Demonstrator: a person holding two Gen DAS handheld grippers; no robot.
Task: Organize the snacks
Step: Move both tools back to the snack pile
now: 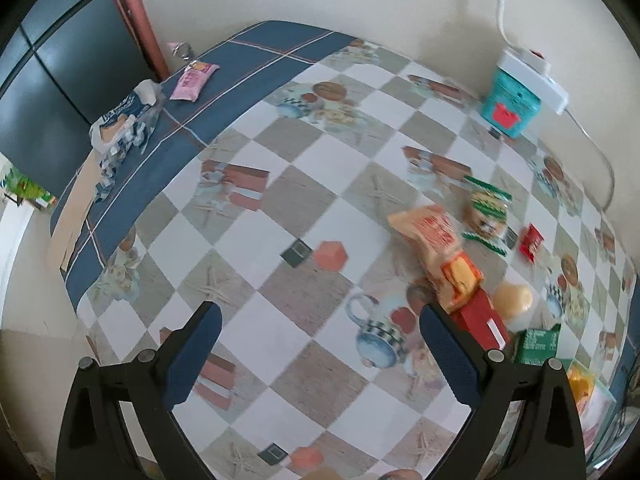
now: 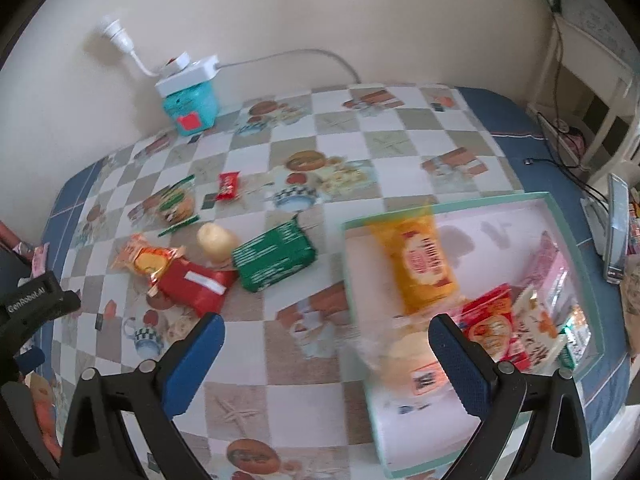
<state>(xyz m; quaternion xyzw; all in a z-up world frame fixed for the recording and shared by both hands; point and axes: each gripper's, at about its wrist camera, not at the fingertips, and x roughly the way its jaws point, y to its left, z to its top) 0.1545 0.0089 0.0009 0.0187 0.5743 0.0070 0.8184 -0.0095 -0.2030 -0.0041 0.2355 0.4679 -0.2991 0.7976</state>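
In the right wrist view a white tray with a teal rim (image 2: 440, 204) sits at the right and holds several snack packets, among them a yellow-orange one (image 2: 424, 264) and a blurred clear one (image 2: 404, 356). My right gripper (image 2: 328, 360) hangs open over the tray's left edge, its pads pressing on nothing. Loose on the tablecloth lie a green packet (image 2: 274, 256), a red box (image 2: 192, 284), an orange packet (image 2: 148, 258), a yellow round snack (image 2: 216, 242), a green-striped biscuit pack (image 2: 176, 204) and a small red packet (image 2: 229, 186). My left gripper (image 1: 324, 356) is open over bare cloth, left of the red box (image 1: 484, 320).
A teal box (image 2: 192, 108) with a white power strip (image 2: 188, 74) on top stands against the back wall. A pink packet (image 1: 194, 80) and a crumpled blue-white bag (image 1: 124, 120) lie on the table's far blue border. Cables and a propped device (image 2: 616, 228) sit right of the tray.
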